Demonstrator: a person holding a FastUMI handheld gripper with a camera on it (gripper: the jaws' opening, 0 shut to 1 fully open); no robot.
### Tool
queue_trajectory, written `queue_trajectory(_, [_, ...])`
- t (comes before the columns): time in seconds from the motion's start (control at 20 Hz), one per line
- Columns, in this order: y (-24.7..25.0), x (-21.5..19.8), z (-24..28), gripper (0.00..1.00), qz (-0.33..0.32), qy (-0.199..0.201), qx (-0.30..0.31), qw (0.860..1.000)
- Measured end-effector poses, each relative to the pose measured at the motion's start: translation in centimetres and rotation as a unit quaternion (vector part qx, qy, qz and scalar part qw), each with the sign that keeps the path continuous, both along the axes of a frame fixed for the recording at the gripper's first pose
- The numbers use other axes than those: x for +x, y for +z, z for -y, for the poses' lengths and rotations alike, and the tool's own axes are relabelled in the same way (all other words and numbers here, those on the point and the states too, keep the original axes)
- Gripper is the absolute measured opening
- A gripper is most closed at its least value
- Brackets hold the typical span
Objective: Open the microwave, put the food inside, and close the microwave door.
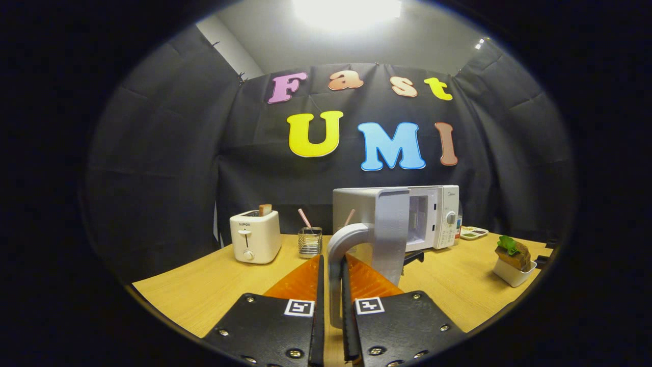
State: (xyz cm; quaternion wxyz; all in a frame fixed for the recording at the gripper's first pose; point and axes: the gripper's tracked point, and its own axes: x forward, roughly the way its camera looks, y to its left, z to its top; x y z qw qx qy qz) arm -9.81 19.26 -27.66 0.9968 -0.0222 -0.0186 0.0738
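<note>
A white microwave (438, 216) stands at the back of the wooden table, its door (389, 234) swung wide open toward me. My gripper (333, 285) is shut on the door's grey curved handle (340, 250), which runs down between the two orange fingers (300, 280). The dark cavity (416, 219) shows behind the door. The food, a brown chunk with a green leaf in a white dish (514, 260), sits on the table to the right, well apart from the gripper.
A white toaster (254, 235) with a slice in it stands at the left. Beside it is a clear holder with sticks (309, 239). A small tray (472, 232) lies right of the microwave. The table edge (168, 311) curves near me.
</note>
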Motion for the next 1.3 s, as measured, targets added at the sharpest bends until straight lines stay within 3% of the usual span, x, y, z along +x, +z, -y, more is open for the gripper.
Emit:
queue_trajectory(0.25, [-1.1, -5.0, -0.6, 0.24, -0.010, 0.128, -0.018, 0.992])
queue_trajectory(0.3, [-1.0, -5.6, 0.0, 0.32, -0.010, 0.149, -0.022, 0.989])
queue_trajectory(0.35, [-1.1, -6.4, 1.1, 0.67, -0.009, 0.165, -0.024, 0.986])
queue_trajectory(0.4, [-0.9, -7.0, 2.7, 0.78, -0.002, 0.171, -0.027, 0.985])
queue_trajectory(0.5, [-0.2, -7.3, 8.1, 0.82, 0.028, 0.137, -0.046, 0.989])
queue_trajectory(0.65, [-0.2, -5.5, 18.8, 0.82, 0.082, 0.019, -0.151, 0.985])
queue_trajectory(0.8, [-1.1, -4.5, 29.4, 0.82, 0.114, -0.105, -0.287, 0.945])
queue_trajectory(0.9, [-2.9, -3.2, 34.1, 0.80, 0.090, -0.158, -0.338, 0.923])
queue_trajectory(1.0, [-5.3, -1.9, 35.6, 0.80, 0.049, -0.161, -0.346, 0.923])
queue_trajectory(1.3, [-6.7, 1.6, 36.9, 0.80, 0.018, -0.168, -0.344, 0.924])
